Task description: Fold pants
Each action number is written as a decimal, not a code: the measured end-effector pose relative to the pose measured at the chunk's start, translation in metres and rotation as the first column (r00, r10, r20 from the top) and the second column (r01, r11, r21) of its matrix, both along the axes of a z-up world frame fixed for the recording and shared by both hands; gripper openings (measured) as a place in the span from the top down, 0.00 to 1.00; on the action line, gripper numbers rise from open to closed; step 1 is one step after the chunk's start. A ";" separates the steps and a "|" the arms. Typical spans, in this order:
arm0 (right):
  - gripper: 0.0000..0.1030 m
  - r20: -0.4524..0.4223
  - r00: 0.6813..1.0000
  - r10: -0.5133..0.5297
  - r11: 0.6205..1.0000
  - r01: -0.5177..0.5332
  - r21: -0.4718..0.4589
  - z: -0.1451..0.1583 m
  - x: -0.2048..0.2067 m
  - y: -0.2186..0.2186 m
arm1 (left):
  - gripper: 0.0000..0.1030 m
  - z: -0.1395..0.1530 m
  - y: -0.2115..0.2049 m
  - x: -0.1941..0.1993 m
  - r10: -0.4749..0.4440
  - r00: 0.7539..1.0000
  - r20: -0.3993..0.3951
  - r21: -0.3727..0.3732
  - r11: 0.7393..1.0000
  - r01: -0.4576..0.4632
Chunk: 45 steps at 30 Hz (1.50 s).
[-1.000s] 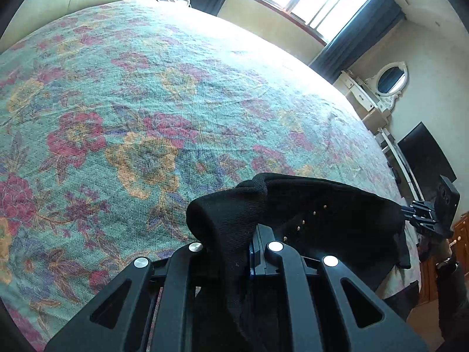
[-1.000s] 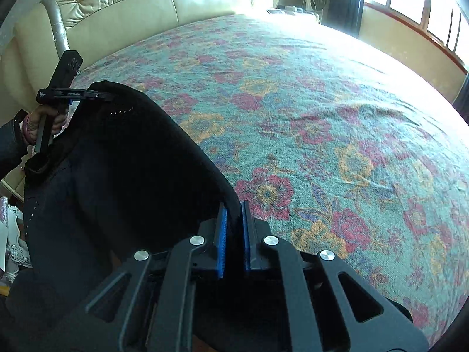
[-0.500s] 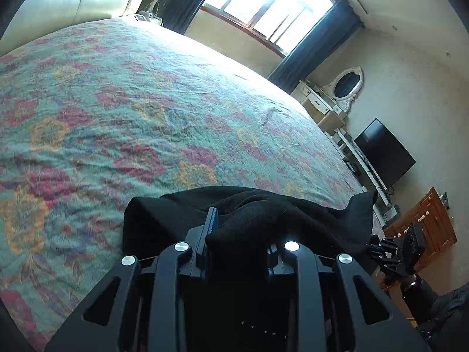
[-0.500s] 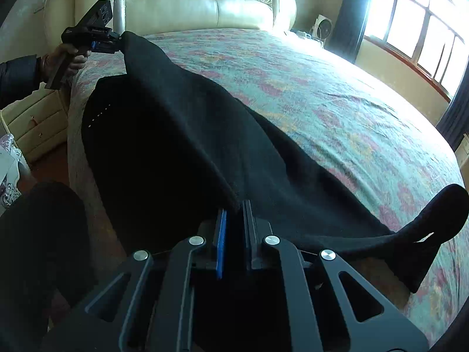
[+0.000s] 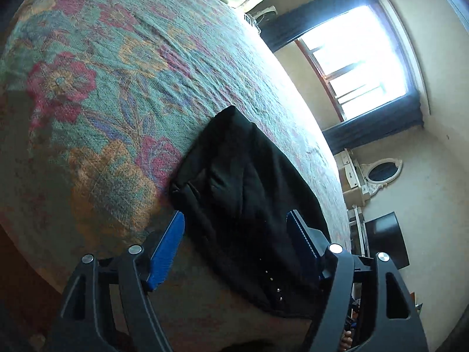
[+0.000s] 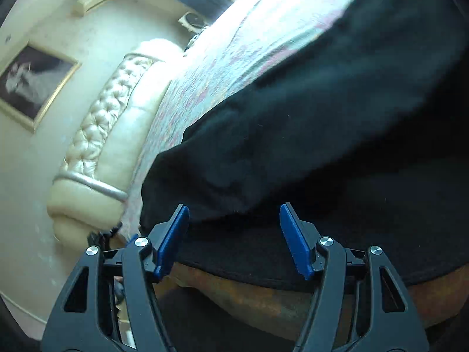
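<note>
While both tools hung at the near bed edge, I noted the left gripper (image 5: 236, 245) spread wide, holding nothing, and the right gripper (image 6: 233, 239) likewise wide and empty. Past them the black pants (image 5: 246, 193) lay folded on the floral bedspread (image 5: 111, 88); beyond that, the window (image 5: 360, 47).

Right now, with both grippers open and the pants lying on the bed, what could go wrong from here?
1. The black pants lie near the edge of the bed, with some fabric apparently hanging past it; a tug could slide them off.
2. The cloth looks bunched and creased, so the next fold could come out uneven.
3. The left gripper and right gripper may pinch several layers.
</note>
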State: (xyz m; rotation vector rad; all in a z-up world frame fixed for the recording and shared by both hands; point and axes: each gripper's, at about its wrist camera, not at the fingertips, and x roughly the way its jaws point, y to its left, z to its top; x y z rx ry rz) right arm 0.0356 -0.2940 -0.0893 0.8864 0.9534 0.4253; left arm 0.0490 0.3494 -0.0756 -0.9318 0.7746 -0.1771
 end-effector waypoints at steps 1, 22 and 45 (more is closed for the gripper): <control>0.38 -0.019 0.999 -0.037 0.997 0.038 0.064 -0.007 -0.002 -0.005 | 0.30 0.000 -0.006 0.000 0.004 1.000 0.002 -0.016 1.000 -0.004; 0.38 -0.088 0.995 -0.053 0.948 0.077 0.308 -0.032 0.004 0.052 | 0.82 -0.033 -0.045 0.026 0.177 0.975 -0.134 -0.047 0.982 -0.184; 0.21 -0.129 0.966 -0.223 0.954 0.243 0.174 -0.027 0.013 0.089 | 0.88 -0.033 -0.033 0.017 0.238 0.962 -0.135 -0.136 0.957 -0.256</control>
